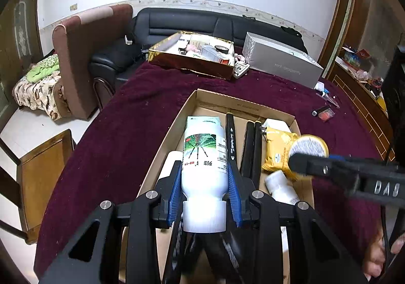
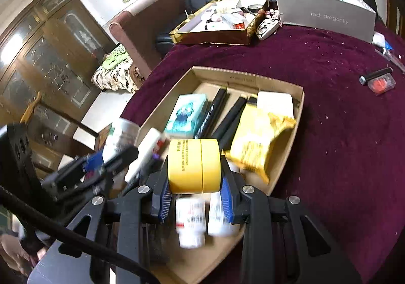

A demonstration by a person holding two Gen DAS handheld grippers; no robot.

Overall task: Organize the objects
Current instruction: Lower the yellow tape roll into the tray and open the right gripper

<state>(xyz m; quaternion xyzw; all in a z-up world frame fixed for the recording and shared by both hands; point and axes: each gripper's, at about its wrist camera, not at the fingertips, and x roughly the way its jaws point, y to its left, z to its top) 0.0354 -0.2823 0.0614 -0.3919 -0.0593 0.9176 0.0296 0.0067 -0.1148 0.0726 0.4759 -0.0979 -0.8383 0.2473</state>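
My left gripper [image 1: 204, 177] is shut on a white bottle [image 1: 203, 157] with a green picture label, cap toward the camera, held over the cardboard tray [image 1: 188, 100]. In the right wrist view my right gripper [image 2: 195, 170] is shut on a yellow round tin [image 2: 193, 165], above the same tray [image 2: 300, 106]. The tin [image 1: 308, 146] and the right gripper [image 1: 303, 165] also show at the right of the left wrist view. In the tray lie black sticks [image 2: 229, 119], a yellow packet [image 2: 258, 137], a teal box [image 2: 187, 114] and small white bottles [image 2: 189, 218].
The tray sits on a maroon tablecloth [image 1: 141, 111]. At the back stand a gold box [image 1: 192, 61] full of items, a grey box [image 1: 281, 63] and a car key [image 2: 267, 26]. A red item [image 2: 379, 81] lies right. Sofa and chairs lie beyond.
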